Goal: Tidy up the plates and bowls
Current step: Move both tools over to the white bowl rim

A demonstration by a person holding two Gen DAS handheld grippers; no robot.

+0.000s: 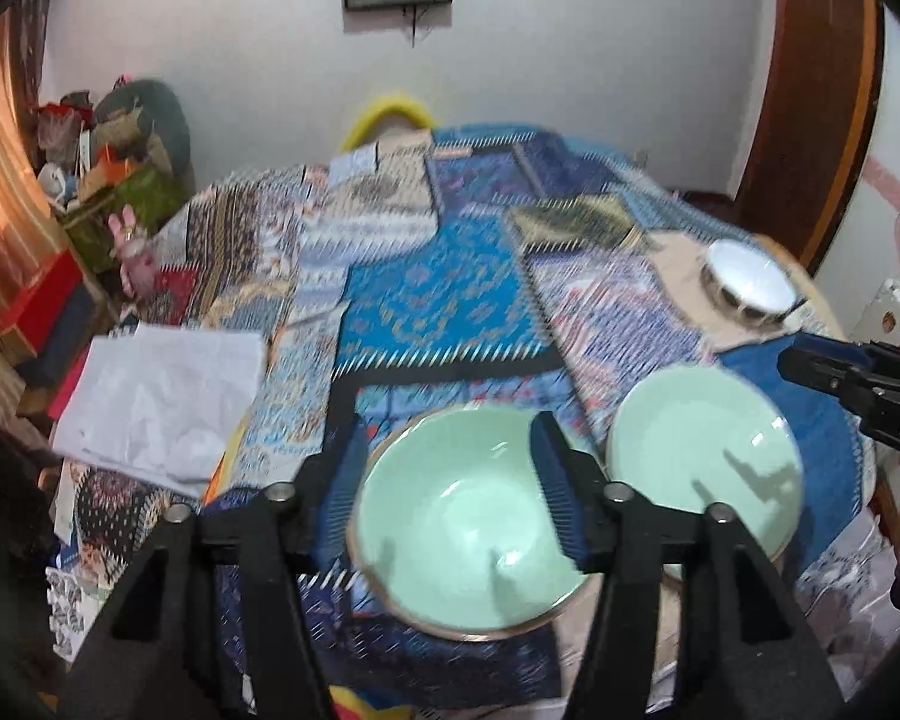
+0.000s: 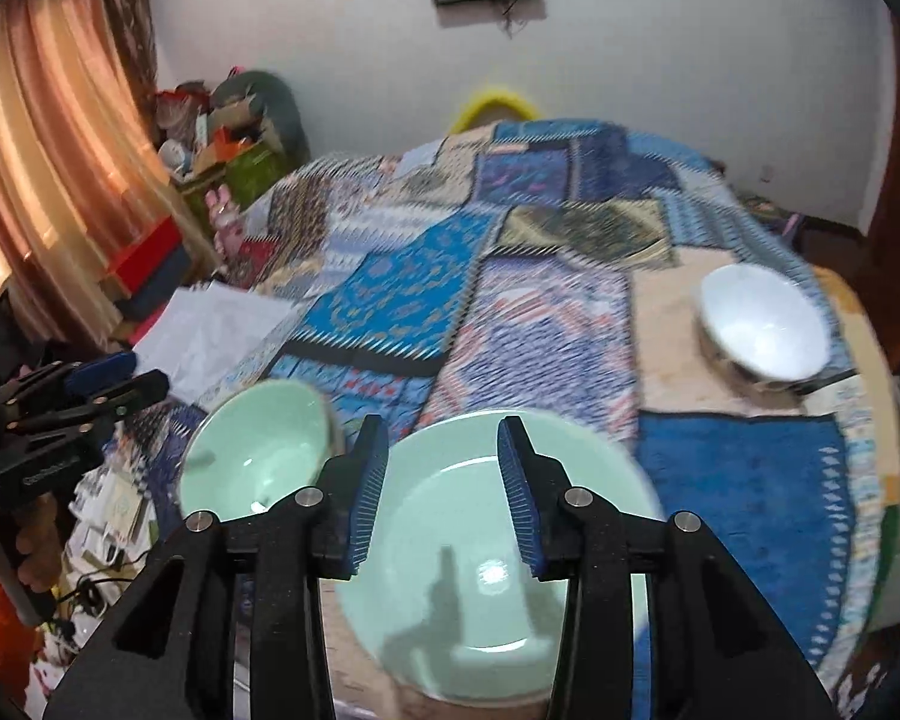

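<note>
While the left gripper (image 1: 450,480) is being held open and empty over the green bowl (image 1: 468,540), which is sitting near the table's (image 1: 438,300) front edge, nothing is being gripped. In the right view, the right gripper (image 2: 444,492) is being held open and empty over the green plate (image 2: 492,540). The white bowl (image 2: 762,330) is being left near the right edge. Each rim should be pinched gently and lifted level.
</note>
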